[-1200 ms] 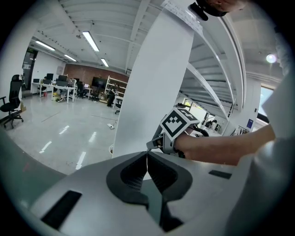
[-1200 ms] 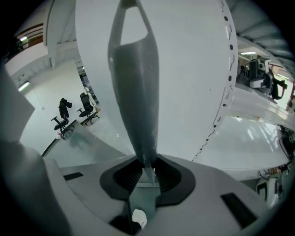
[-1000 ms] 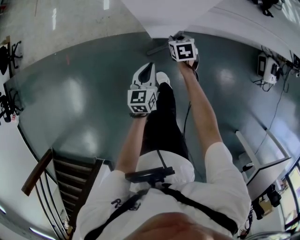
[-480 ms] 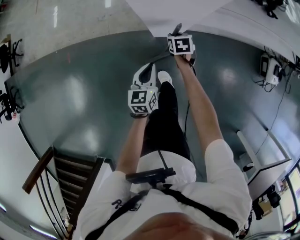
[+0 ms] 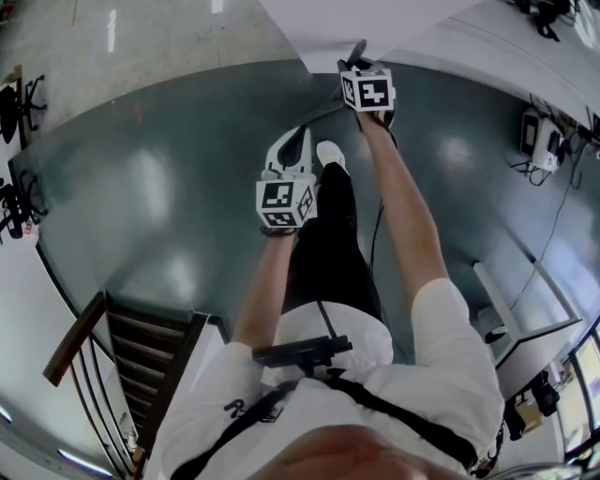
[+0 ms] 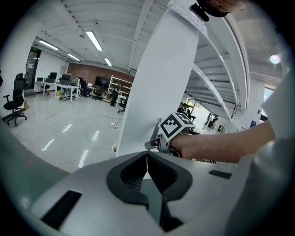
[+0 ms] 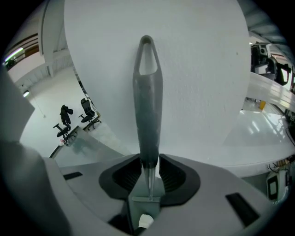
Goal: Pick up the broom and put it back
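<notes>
Broom: you have the broom point(image 7: 147, 101) off the floor. Its grey handle, with the hanging loop at the end, runs out from your right jaws straight in front of the white pillar. Neither gripper view shows the brush end.
Right gripper: your right gripper point(image 7: 148, 166) is clamped on the handle below the loop. In the head view it point(image 5: 357, 58) is stretched out ahead of you, right at the pillar's edge.
Left gripper: your left gripper point(image 6: 147, 169) is pinched closed with nothing between the jaws, and is held back over your leg point(image 5: 290, 155).
Done: the pick-up looks finished.
Left: the putting back, which probably means resting or hanging the broom at the pillar. No hook or rack shows, and whether the handle already touches the face cannot be told.
Floor: the dark green floor point(image 5: 159, 159) lies open to your left and ahead, so you have plenty of swing room there.
Pillar: the white pillar point(image 5: 323, 28) is close in front, and its corner edge sits just beside your right gripper, so mind scraping the loop along it.
Stair rail: the stair rail point(image 5: 77, 345) is behind on your left, well apart from both arms.
Cables: the cables point(image 5: 562, 187) and a small box lie on your right, near the wall, so keep the brush end from sweeping that way.
</notes>
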The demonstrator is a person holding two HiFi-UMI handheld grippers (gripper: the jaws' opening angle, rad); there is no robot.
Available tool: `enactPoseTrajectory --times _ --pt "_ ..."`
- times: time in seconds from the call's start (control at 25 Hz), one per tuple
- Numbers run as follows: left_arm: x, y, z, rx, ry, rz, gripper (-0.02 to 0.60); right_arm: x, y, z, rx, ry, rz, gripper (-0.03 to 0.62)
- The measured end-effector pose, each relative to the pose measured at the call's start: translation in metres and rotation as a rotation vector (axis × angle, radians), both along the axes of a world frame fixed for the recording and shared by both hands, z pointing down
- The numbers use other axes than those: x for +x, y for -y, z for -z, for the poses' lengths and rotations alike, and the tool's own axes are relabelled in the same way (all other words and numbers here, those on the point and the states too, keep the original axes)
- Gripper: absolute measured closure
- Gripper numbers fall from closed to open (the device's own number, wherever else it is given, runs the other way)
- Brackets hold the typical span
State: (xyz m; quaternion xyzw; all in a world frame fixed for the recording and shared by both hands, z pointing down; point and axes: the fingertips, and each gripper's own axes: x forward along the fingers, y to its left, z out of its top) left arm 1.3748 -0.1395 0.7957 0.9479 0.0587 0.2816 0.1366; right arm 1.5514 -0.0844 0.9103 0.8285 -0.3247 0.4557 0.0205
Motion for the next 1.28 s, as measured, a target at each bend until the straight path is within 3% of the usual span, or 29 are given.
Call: enactPoseTrajectory --times 0.08,0.16,0.28,0.52,0.84,0.88,0.96,1.28 --pt "0.000 -0.001 0.000 -0.002 -0.001 0.000 0.569 -0.005 -0.006 -0.003 -0.019 0.007 0.012 0.475" --pt "-0.001 -0.001 0.000 -0.002 -0.001 -0.002 0.569 -0.011 -0.013 -0.005 -0.031 0.011 0.018 0.388" --pt "-0.005 0.003 0.004 0.005 -0.004 -0.002 0.569 -0.023 -0.024 -0.002 -0.032 0.013 0.020 0.337" --pt "-0.021 0.013 0.031 0.028 -0.035 0.011 0.569 -0.066 -0.058 0.050 0.058 -0.035 -0.026 0.330" --pt "-0.051 -0.002 0.132 0.048 -0.167 -0.019 0.569 -0.154 -0.064 0.208 0.236 -0.240 0.020 0.333" --pt "-0.058 -0.004 0.146 0.052 -0.181 -0.029 0.569 -0.166 -0.063 0.230 0.249 -0.270 0.018 0.341" --pt "-0.070 -0.007 0.171 0.058 -0.210 -0.043 0.569 -0.188 -0.060 0.270 0.271 -0.336 0.013 0.427" --pt "-0.144 -0.014 0.256 0.060 -0.336 -0.096 0.569 -0.282 -0.053 0.376 0.369 -0.475 -0.044 0.540"
